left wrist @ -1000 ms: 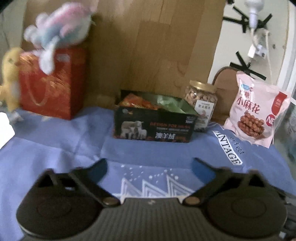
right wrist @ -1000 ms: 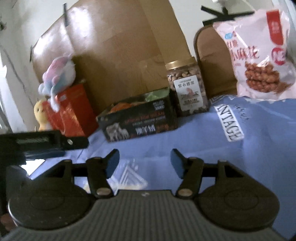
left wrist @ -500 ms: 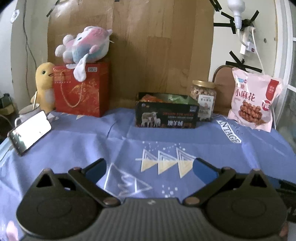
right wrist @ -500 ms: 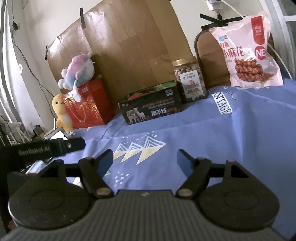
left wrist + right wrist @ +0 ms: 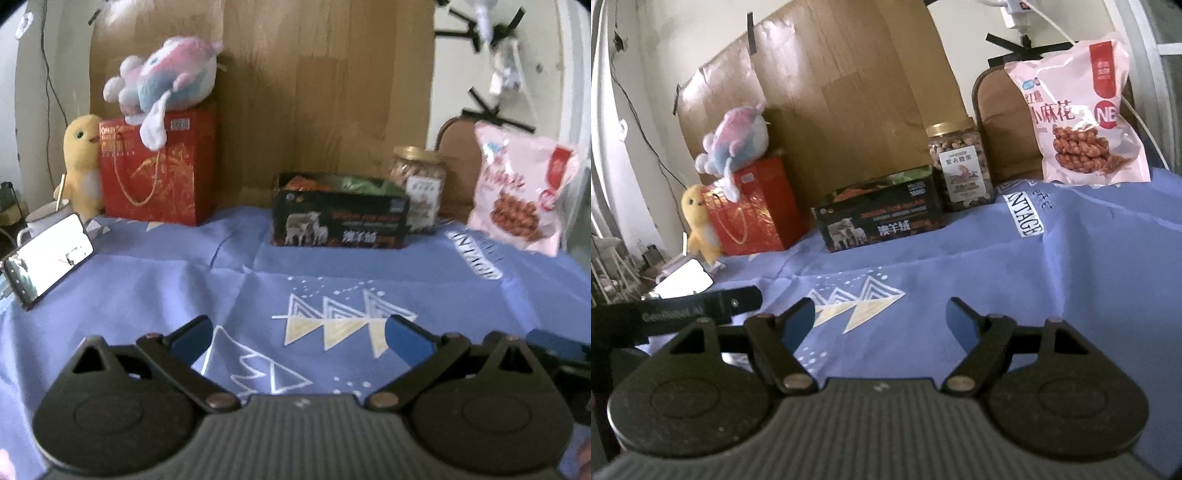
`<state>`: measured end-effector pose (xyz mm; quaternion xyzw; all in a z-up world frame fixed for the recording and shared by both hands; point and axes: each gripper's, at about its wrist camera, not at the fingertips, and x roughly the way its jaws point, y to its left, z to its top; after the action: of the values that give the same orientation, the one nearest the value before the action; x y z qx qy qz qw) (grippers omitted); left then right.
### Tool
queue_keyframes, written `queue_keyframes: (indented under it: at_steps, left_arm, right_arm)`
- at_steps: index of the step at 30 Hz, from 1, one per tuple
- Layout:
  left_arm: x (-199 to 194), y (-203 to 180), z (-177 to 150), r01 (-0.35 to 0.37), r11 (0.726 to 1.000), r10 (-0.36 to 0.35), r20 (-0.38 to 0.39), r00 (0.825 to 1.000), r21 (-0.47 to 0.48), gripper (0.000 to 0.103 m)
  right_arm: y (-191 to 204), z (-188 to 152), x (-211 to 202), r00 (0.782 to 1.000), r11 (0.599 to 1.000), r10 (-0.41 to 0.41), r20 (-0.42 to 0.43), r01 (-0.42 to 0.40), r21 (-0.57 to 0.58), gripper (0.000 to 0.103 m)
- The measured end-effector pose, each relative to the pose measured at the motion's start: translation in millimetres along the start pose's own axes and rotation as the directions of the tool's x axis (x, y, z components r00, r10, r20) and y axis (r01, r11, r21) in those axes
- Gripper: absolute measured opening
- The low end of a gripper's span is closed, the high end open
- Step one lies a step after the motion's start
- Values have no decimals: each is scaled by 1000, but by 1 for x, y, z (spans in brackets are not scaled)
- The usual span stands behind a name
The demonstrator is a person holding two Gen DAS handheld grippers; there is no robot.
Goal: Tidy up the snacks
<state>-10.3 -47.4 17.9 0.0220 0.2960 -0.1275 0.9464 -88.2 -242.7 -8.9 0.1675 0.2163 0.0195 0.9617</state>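
Note:
At the back of the blue tablecloth (image 5: 184, 280) stands a black open box (image 5: 340, 225) (image 5: 882, 221) with snack packets inside. To its right is a gold-lidded jar of nuts (image 5: 419, 188) (image 5: 960, 170), then a pink bag of twisted snacks (image 5: 521, 192) (image 5: 1086, 118) leaning upright. My left gripper (image 5: 297, 325) is open over the cloth's triangle print, well short of the box. The jaws of my right gripper (image 5: 881, 308) are opening, with nothing between them. In the right wrist view, part of the left gripper's body (image 5: 701, 306) shows at the left.
A red gift bag (image 5: 159, 170) carries a pink-blue plush (image 5: 166, 77), and a yellow plush (image 5: 79, 162) stands beside it at back left. A phone (image 5: 48, 254) leans near a mug (image 5: 40, 221) at the left edge. A brown board (image 5: 314, 92) backs the table.
Both grippers have drawn back from the snacks, so the box, jar and bag look smaller and more cloth shows. The right jaws have spread wider.

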Motion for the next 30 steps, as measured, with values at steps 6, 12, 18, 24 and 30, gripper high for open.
queue_keyframes:
  at_steps: [6,12,18,24,30]
  left_arm:
    - [55,-3,4,-48,999,48,-52,997,6,103]
    - [105,-4,17,-88,996,88,-54,995,3,103]
    - [133,-1,19,-95,995,94,-83,992,-6,103]
    - [131,-4,17,-124,992,124,-60,990,4,103]
    - [131,-9,17,-138,989,141,-39,989,51,103]
  right_arm:
    - [-9,14,49,999,998,-39,-22,38,-46,80]
    - [-17,29,100,997,992,-73,19,75,-101,80]
    - [-51,28,120,1000,998,-12,-16,13,58,82]
    - [-49,22,113,1000,998,25,-8,-25,53,82]
    - [-50,26,112,999,998,35,-11,-34,58,83]
